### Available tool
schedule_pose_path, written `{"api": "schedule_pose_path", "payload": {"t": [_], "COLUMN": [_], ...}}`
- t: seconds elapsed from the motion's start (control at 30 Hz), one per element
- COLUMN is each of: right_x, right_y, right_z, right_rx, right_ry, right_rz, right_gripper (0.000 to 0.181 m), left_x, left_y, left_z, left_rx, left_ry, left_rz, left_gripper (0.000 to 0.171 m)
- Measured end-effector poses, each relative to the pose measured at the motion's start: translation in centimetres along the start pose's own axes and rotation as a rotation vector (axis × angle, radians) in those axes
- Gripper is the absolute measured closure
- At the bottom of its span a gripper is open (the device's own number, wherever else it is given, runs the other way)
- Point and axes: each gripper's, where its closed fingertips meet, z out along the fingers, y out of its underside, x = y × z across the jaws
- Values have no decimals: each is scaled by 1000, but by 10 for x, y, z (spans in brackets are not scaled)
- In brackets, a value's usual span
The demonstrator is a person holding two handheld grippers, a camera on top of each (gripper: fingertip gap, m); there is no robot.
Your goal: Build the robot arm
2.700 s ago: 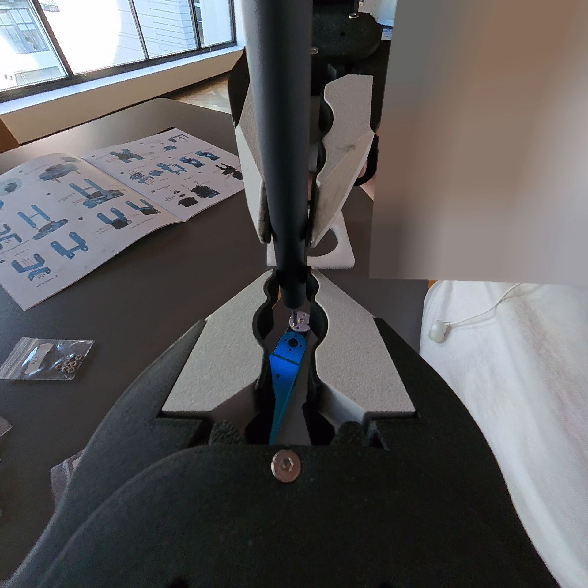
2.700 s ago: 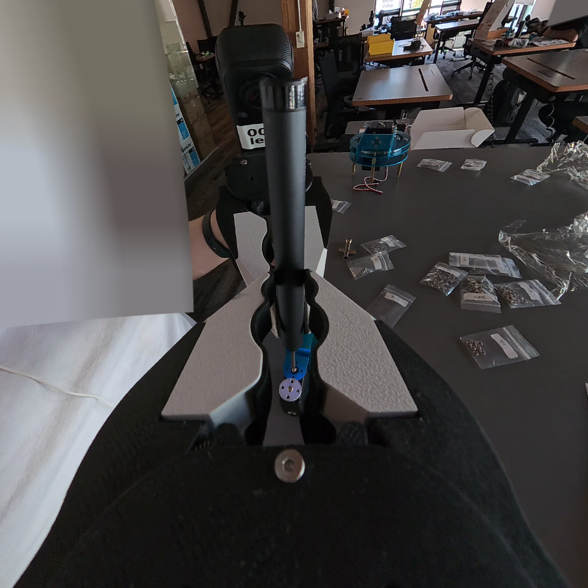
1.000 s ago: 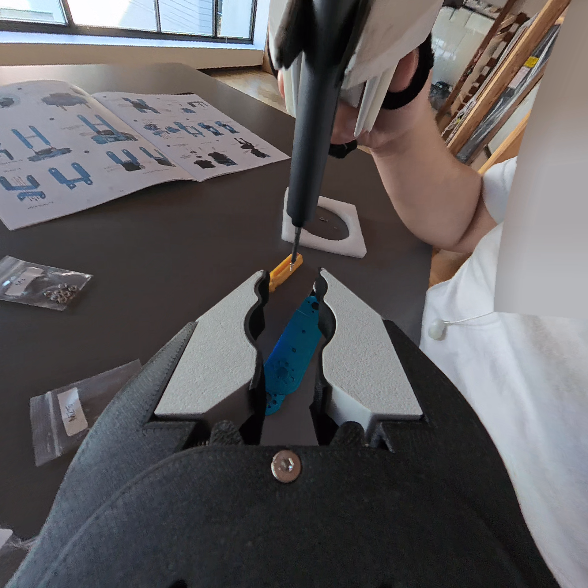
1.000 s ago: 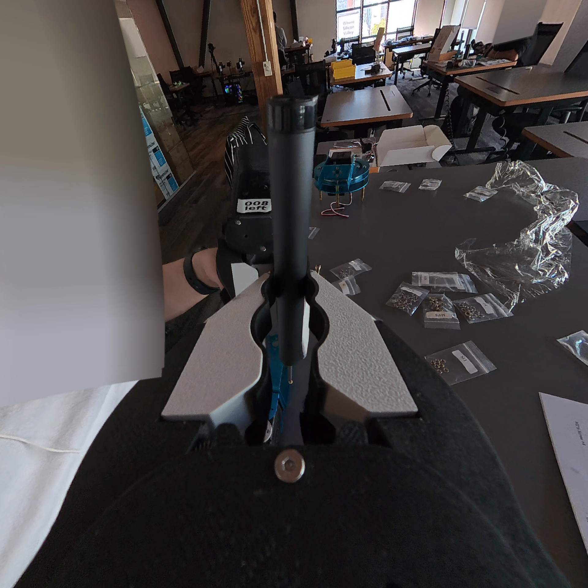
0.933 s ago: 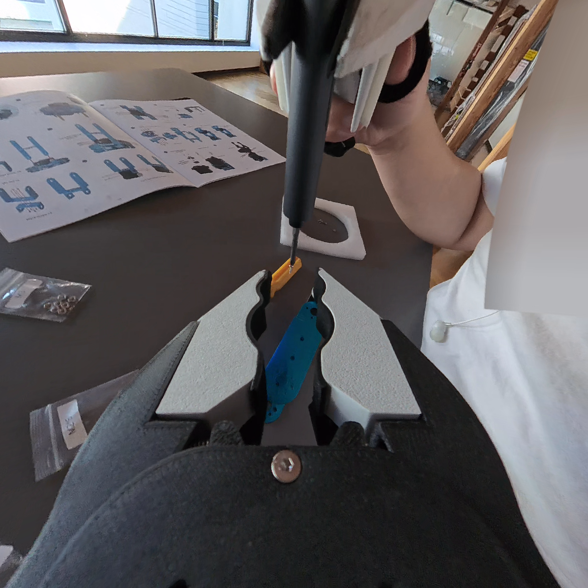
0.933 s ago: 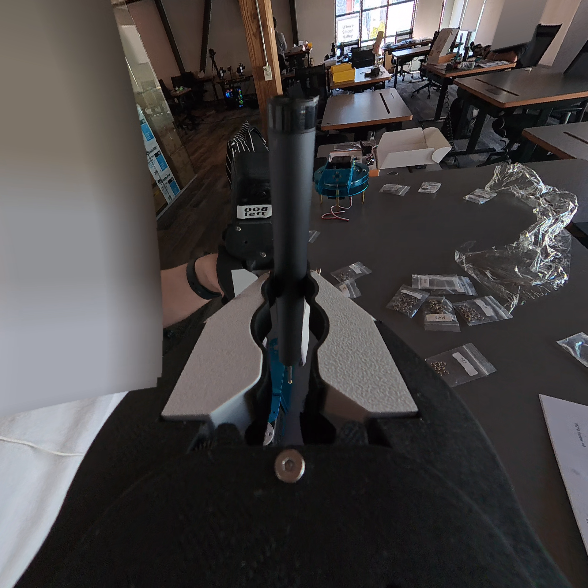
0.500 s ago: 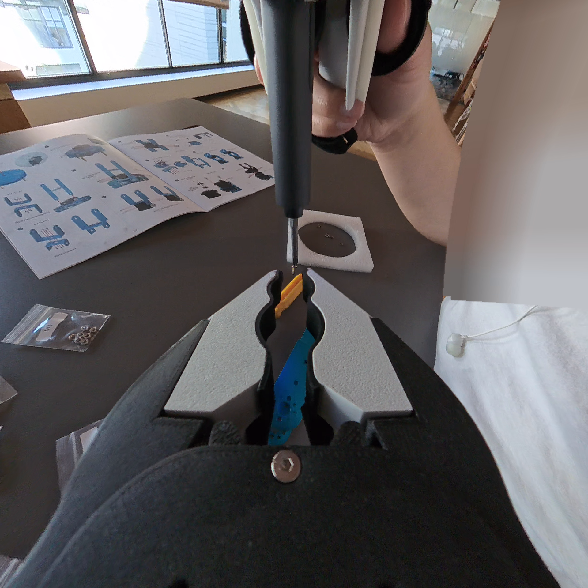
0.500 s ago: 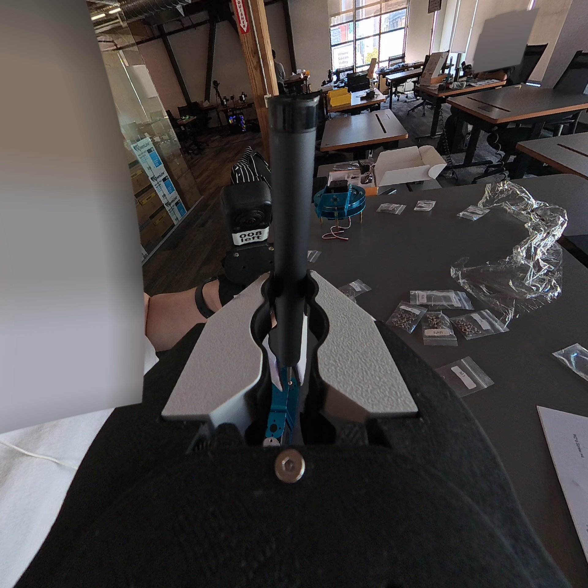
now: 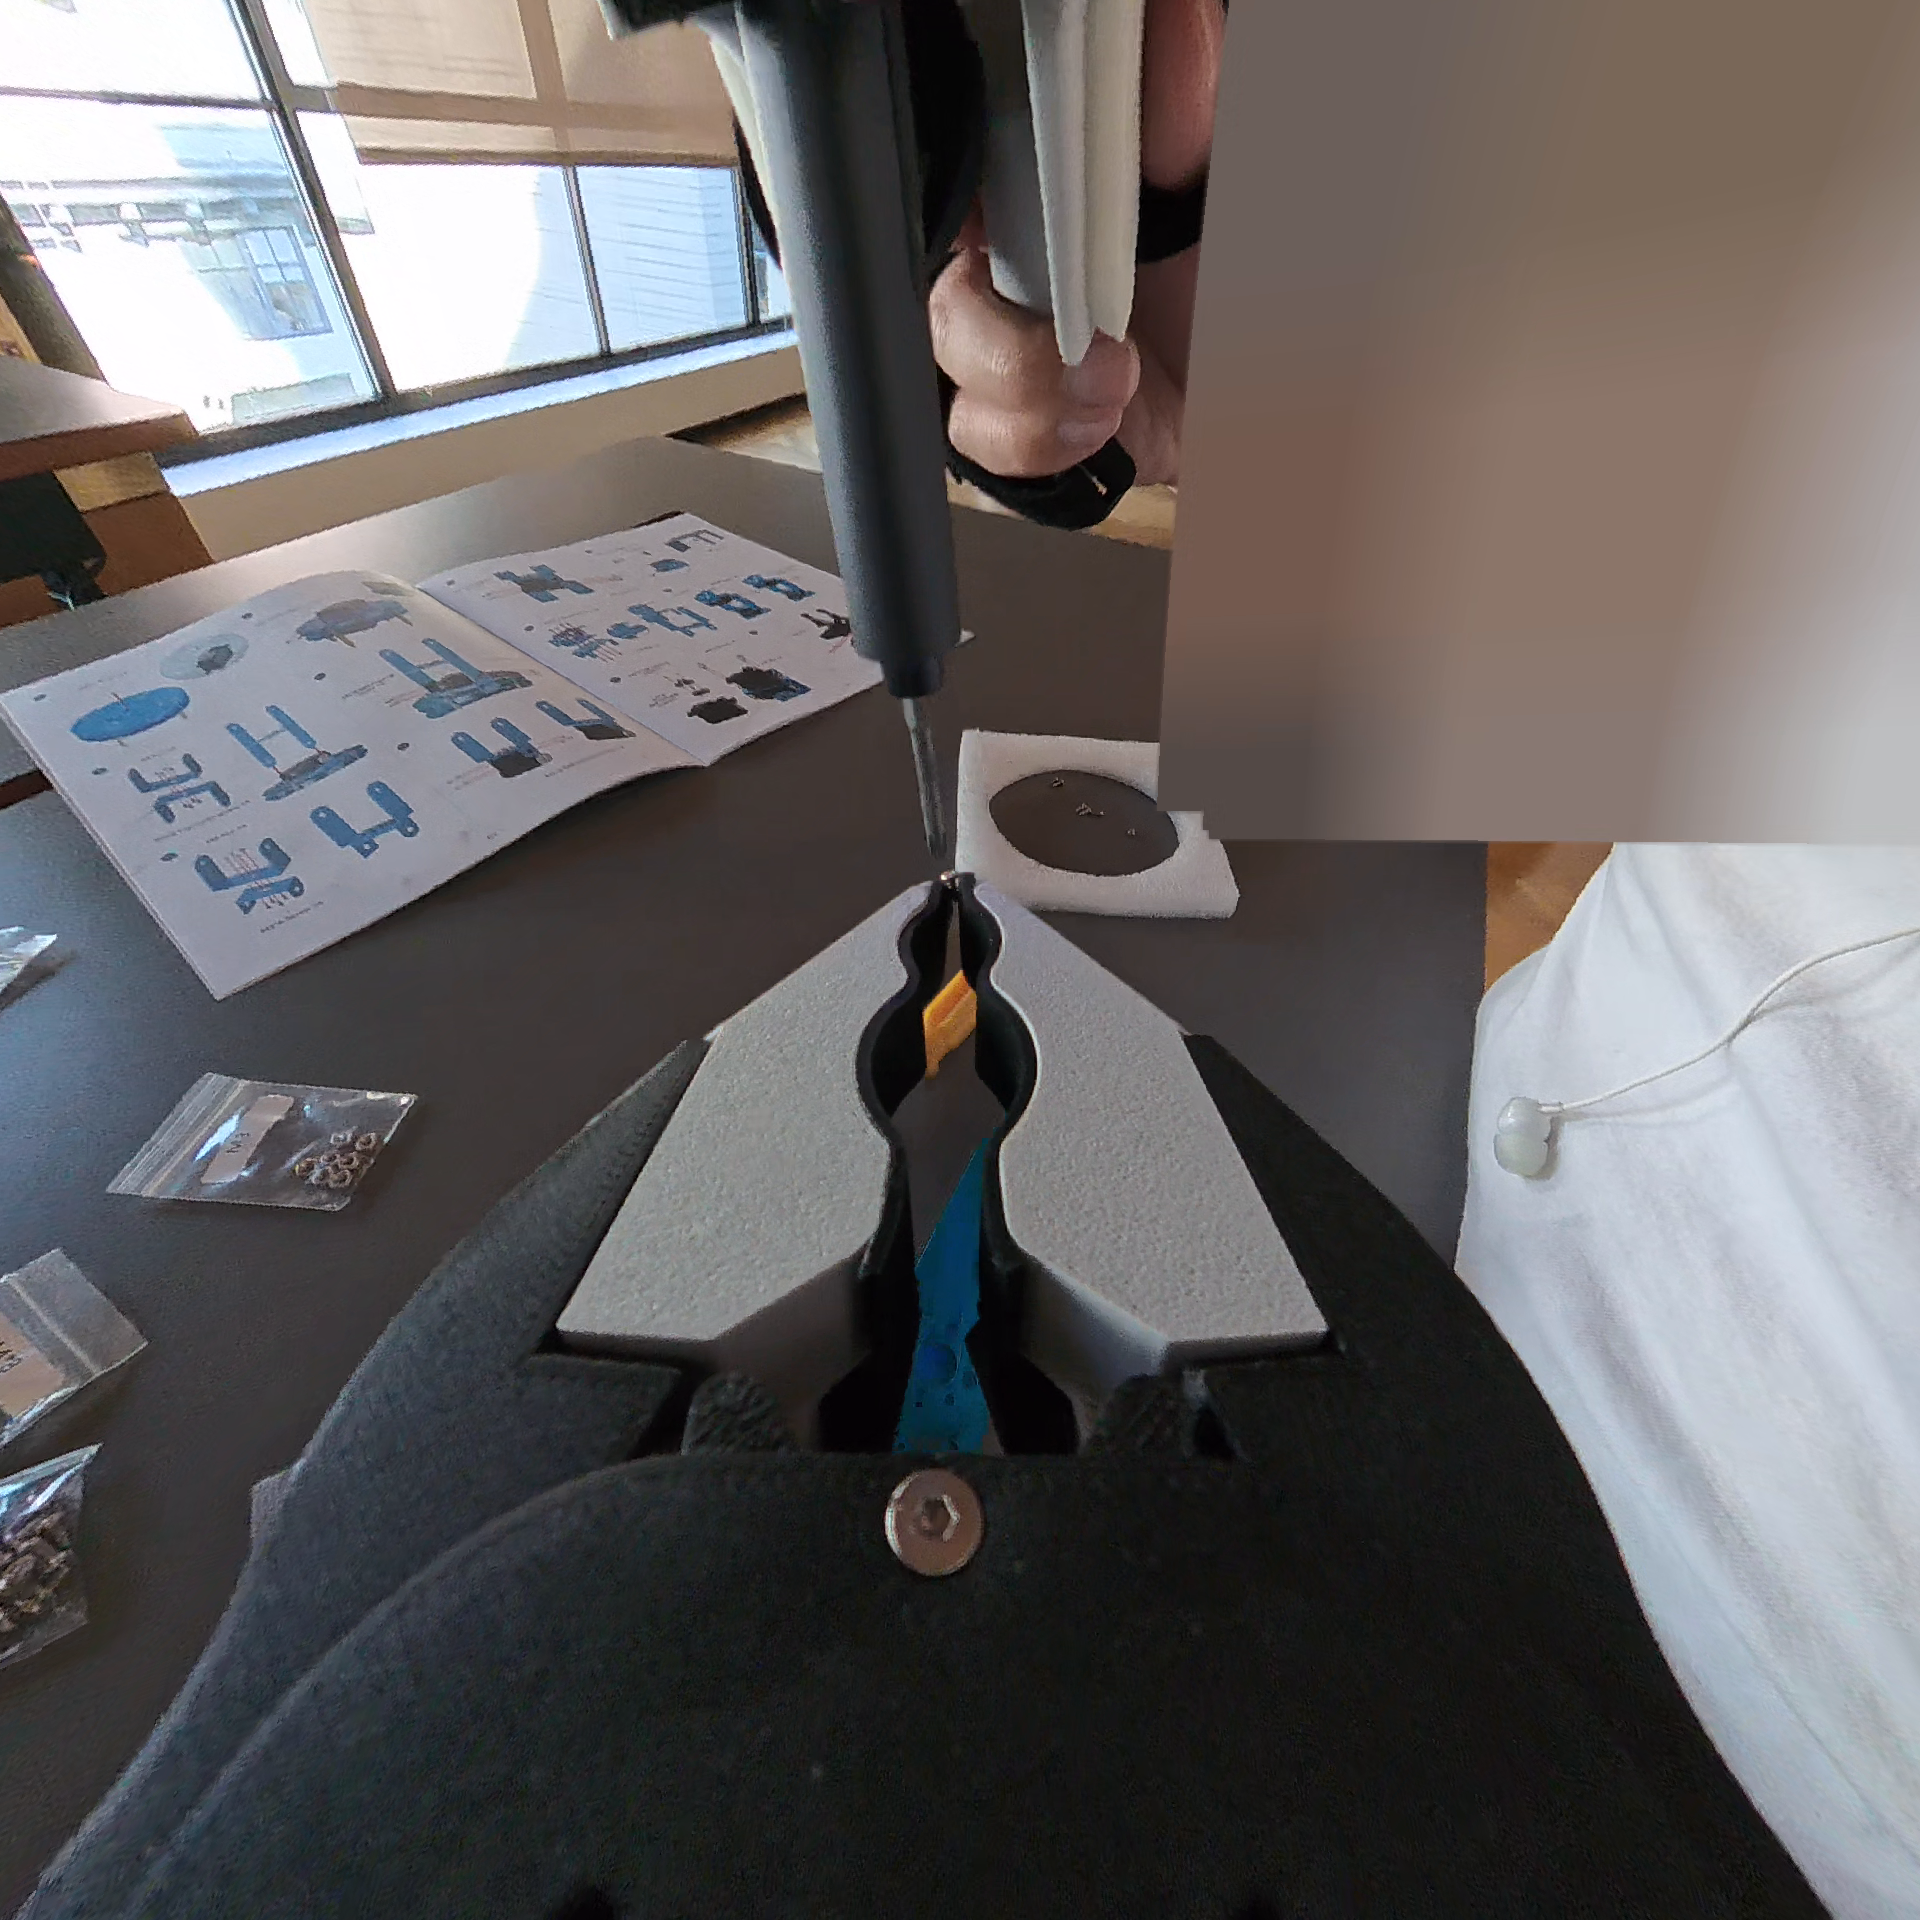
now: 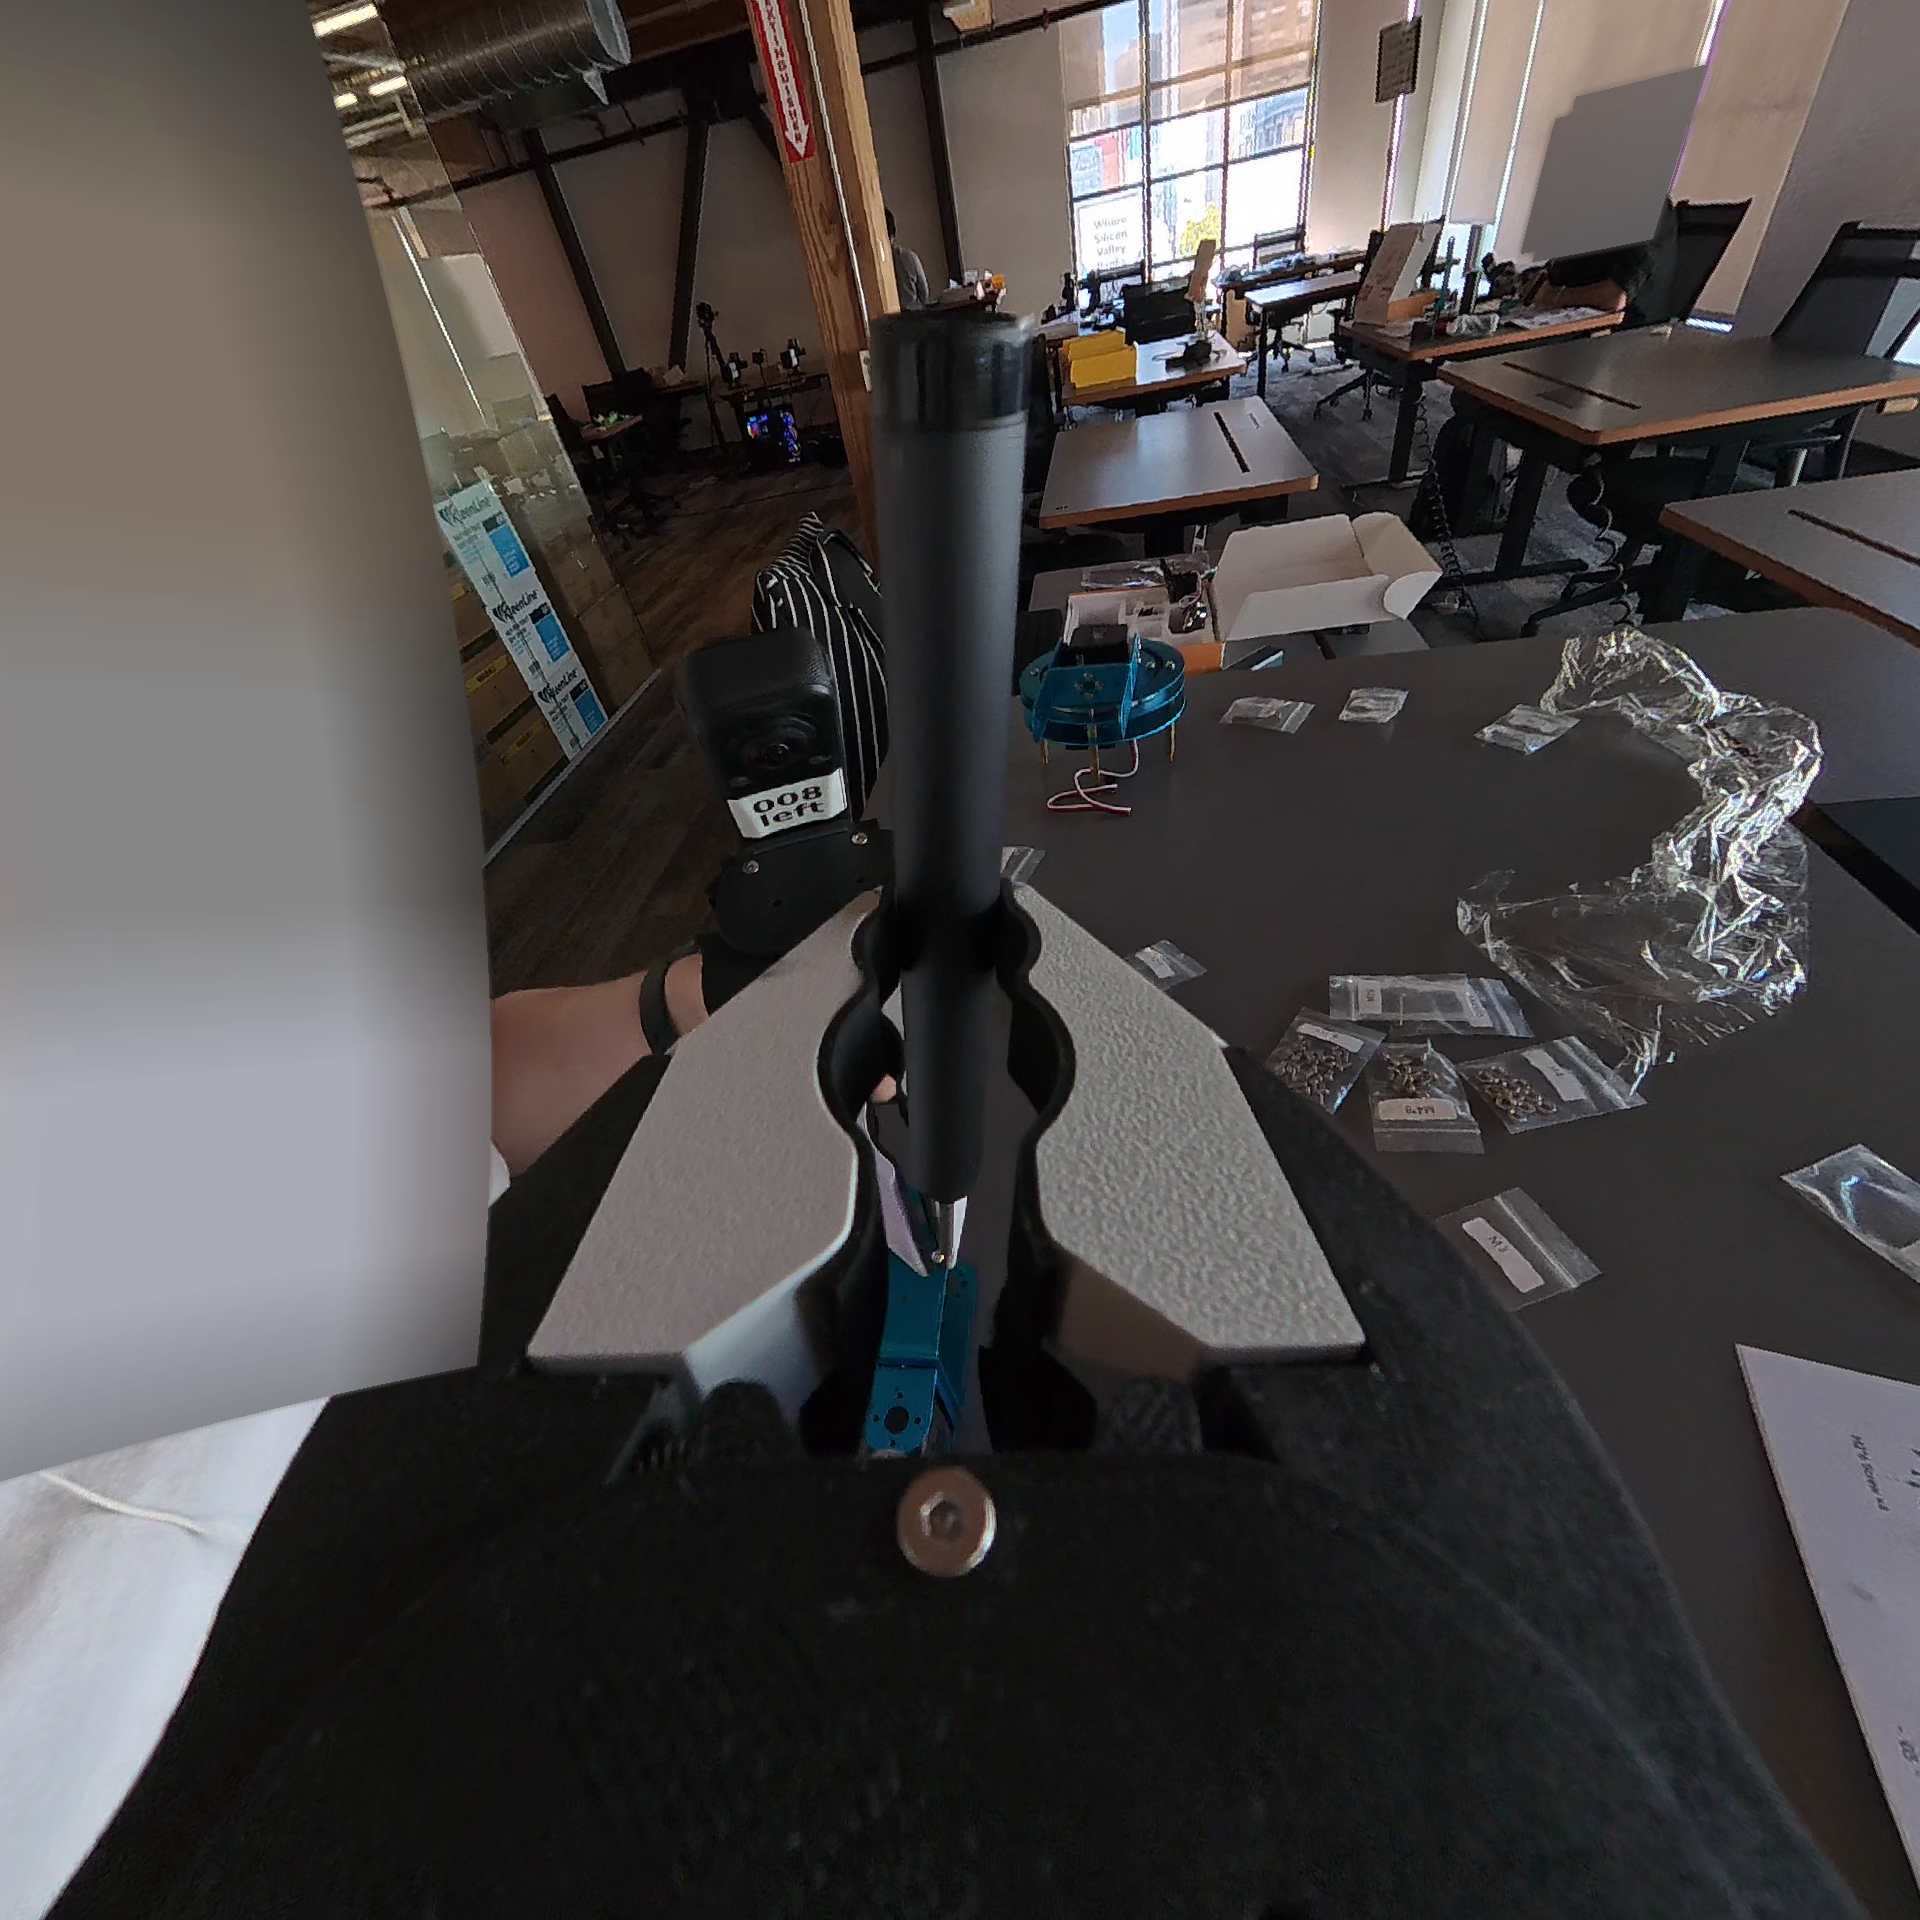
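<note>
My left gripper (image 9: 956,894) is shut on a thin blue metal bracket (image 9: 951,1299), held edge-on between the fingers above the dark table. A small orange piece (image 9: 951,1013) shows through the gap near the fingertips. My right gripper (image 10: 948,935) is shut on a dark grey screwdriver (image 10: 951,727). In the left wrist view the screwdriver (image 9: 873,416) comes down from above, and its bit ends just above the left fingertips. In the right wrist view the bit meets the top of the blue bracket (image 10: 925,1340).
An open instruction booklet (image 9: 416,717) and a white foam square (image 9: 997,774) with tiny screws lie beyond the left gripper. Bags of small hardware (image 10: 1423,1091), crumpled plastic wrap (image 10: 1662,831) and a blue round assembly (image 10: 1101,691) lie on the table. A person in a white shirt (image 9: 1714,1247) stands close by. Spacing between my two grippers at the tips: around 11 centimeters.
The screwdriver has lifted out from between the left fingers and its bit now sits just above the fingertips. The blue bracket has turned more edge-on, and the left gripper has tilted up.
</note>
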Motion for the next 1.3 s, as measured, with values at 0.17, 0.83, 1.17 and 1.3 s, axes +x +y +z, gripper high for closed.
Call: {"api": "schedule_pose_path", "payload": {"t": [0.17, 0.83, 1.17, 1.3], "right_x": [-4, -17, -16, -15], "right_y": [-18, -45, -41, -41], "right_z": [-5, -7, -7, -7], "right_rx": [59, 91, 91, 93], "right_ry": [-8, -42, -45, -43], "right_rz": [28, 45, 56, 55], "right_gripper": [164, 164, 164, 164], "left_x": [6, 13, 14, 15], "left_y": [-21, -44, -45, -46], "left_z": [-5, -12, -12, -12], "left_rx": [161, 303, 302, 306], "left_ry": [-5, -35, -32, -28], "left_rz": [15, 55, 56, 58], "left_gripper": [171, 171, 171, 171]}}
